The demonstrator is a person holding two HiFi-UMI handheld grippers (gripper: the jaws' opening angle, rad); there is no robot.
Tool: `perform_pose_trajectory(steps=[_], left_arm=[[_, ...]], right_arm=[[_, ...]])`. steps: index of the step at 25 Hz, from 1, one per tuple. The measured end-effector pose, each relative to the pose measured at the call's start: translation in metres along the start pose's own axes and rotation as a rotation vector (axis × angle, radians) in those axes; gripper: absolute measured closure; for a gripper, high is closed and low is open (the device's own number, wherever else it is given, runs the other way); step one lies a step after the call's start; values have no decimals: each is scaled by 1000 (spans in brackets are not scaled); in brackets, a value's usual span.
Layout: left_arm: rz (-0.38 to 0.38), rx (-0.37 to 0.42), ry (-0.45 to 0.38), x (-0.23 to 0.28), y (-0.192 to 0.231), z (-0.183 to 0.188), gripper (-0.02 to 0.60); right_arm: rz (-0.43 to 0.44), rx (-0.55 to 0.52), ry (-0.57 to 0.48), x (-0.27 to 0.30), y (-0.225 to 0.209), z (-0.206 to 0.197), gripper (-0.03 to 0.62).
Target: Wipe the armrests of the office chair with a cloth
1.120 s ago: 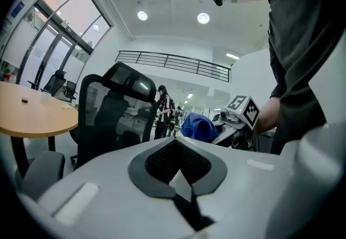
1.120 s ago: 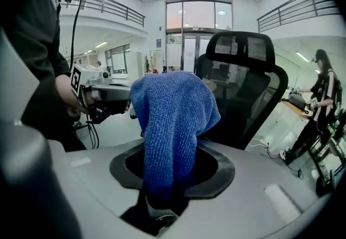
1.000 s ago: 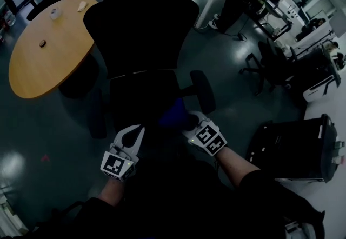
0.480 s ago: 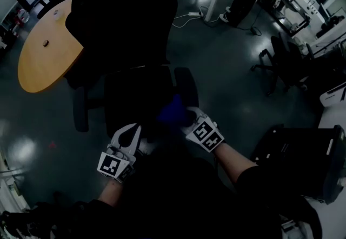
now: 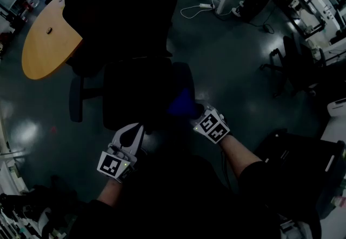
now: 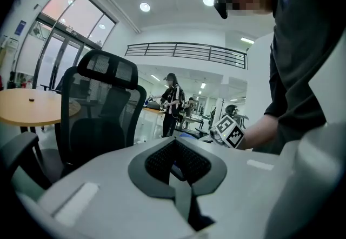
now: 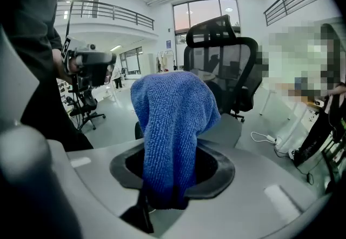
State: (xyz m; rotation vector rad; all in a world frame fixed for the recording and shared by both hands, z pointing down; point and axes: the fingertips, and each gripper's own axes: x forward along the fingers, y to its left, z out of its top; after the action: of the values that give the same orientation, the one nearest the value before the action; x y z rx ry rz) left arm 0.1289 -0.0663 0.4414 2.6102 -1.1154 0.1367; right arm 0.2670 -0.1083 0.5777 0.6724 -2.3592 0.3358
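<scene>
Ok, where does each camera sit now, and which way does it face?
Head view: on the person's head, looking steeply down at the office chair, both forearms, left gripper, right gripper.
Left gripper view: on the left gripper, looking along its shut fingers at the chair's back; torso at right.
Right gripper view: on the right gripper, looking past the blue cloth in its fingers at the chair; torso at left.
Shared: each gripper view shows the other gripper.

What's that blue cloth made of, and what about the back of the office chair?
The blue cloth looks like microfiber or terry: matte, with a looped, ribbed pile. The office chair's back looks like black mesh in a smooth, probably plastic frame: the room shows through the panel.
</scene>
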Motion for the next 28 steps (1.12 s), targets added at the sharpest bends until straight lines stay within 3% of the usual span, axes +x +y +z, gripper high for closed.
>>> perform_pose_trajectory(steps=[4, 12, 20, 28], left_arm=[[21, -23, 11, 4, 4, -1, 566], [97, -43, 39, -7, 10, -10, 566], [196, -48, 55, -31, 12, -14, 566], [239, -32, 48, -45, 12, -5, 566]], right_arm=[[0, -54, 65, 3, -15, -16, 430], [-1, -127, 93, 27, -72, -7, 430], [-46, -207, 92, 70, -148, 34, 430], [-117, -183, 94, 95, -183, 60, 430]])
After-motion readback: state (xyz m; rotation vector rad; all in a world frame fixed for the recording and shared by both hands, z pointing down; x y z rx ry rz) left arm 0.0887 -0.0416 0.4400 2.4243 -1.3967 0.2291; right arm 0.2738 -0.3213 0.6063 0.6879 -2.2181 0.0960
